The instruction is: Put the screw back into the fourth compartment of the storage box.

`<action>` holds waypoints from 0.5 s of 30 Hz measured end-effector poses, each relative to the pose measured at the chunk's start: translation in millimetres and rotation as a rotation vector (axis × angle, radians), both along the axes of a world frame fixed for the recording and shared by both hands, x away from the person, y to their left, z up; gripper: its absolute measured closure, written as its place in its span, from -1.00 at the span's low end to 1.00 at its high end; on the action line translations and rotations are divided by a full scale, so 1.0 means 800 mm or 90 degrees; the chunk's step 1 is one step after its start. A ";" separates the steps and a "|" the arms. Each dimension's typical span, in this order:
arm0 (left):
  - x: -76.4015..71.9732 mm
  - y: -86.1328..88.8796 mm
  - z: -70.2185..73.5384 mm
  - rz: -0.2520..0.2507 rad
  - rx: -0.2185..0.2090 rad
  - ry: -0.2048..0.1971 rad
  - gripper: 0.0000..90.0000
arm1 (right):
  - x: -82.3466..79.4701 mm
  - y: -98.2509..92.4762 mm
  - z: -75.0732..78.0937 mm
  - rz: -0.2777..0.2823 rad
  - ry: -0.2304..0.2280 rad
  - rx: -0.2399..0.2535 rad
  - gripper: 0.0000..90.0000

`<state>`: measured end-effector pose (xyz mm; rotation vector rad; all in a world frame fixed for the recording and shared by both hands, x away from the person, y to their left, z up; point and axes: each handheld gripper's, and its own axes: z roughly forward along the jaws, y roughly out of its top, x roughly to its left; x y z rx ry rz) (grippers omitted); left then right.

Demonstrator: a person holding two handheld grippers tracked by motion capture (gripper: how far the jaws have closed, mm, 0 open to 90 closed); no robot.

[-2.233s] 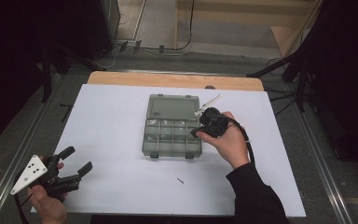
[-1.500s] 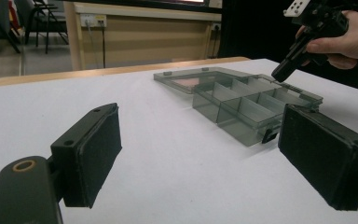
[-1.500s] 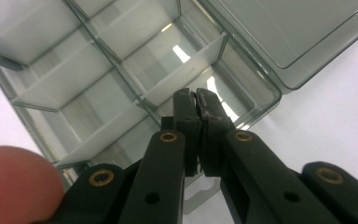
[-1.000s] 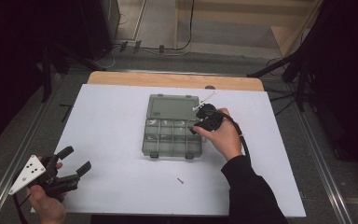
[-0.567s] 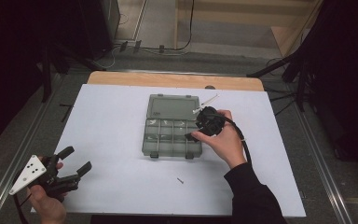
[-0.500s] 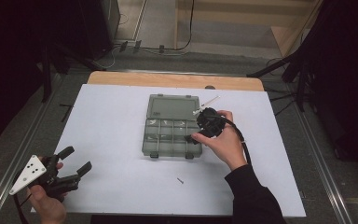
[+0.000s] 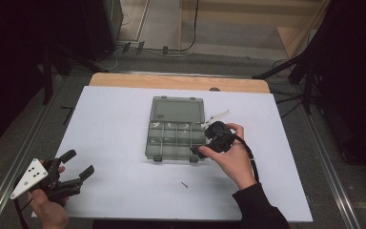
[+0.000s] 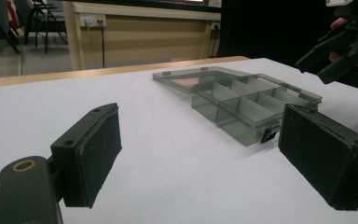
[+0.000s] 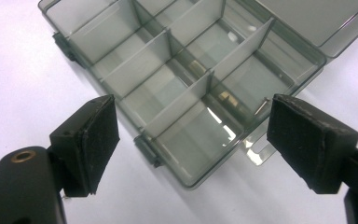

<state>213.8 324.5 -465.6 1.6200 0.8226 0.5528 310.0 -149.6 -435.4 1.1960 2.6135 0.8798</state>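
A smoky clear compartment box (image 7: 176,138) lies in the middle of the white table (image 7: 114,119), its lid (image 7: 178,109) folded flat behind it. My right gripper (image 7: 204,141) hovers at the box's right front corner, pointing down into it (image 9: 189,116). Its jaws have just opened wide and eased in a little, and nothing is between them. A thin small screw (image 9: 261,106) lies in the compartment below. My left gripper (image 7: 80,163) is held at the table's near left corner, open and empty (image 8: 200,135), facing the box (image 8: 251,105).
Another small screw (image 7: 184,184) lies loose on the table in front of the box. The table's wooden far edge (image 7: 181,82) runs behind the lid. Dark stands and cables crowd the floor around the table.
The right hand has drawn back from over the box's right side toward its near right corner. The left gripper has kept still.
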 end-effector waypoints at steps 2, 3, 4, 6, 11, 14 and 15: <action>0.000 0.000 0.000 0.000 0.000 0.000 -0.70 | -0.012 0.002 0.001 0.006 -0.006 0.010 -0.48; 0.000 0.000 0.000 0.000 0.000 0.000 -0.70 | -0.016 0.003 0.001 0.011 -0.006 0.014 -0.44; 0.000 0.000 0.000 0.000 0.000 0.000 -0.70 | -0.020 0.004 0.001 0.016 -0.007 0.016 -0.42; 0.000 0.000 0.000 0.000 0.000 0.000 -0.70 | -0.027 0.006 0.001 0.020 -0.007 0.019 -0.37; 0.000 -0.001 0.000 -0.003 0.001 -0.001 -0.70 | -0.042 0.014 -0.004 0.035 -0.013 0.003 -0.30; 0.000 -0.001 0.000 -0.004 0.001 -0.001 -0.70 | -0.050 0.018 -0.008 0.045 -0.006 0.010 -0.22; 0.000 -0.001 0.000 -0.004 0.001 -0.001 -0.70 | -0.052 0.019 -0.010 0.050 -0.004 0.011 -0.18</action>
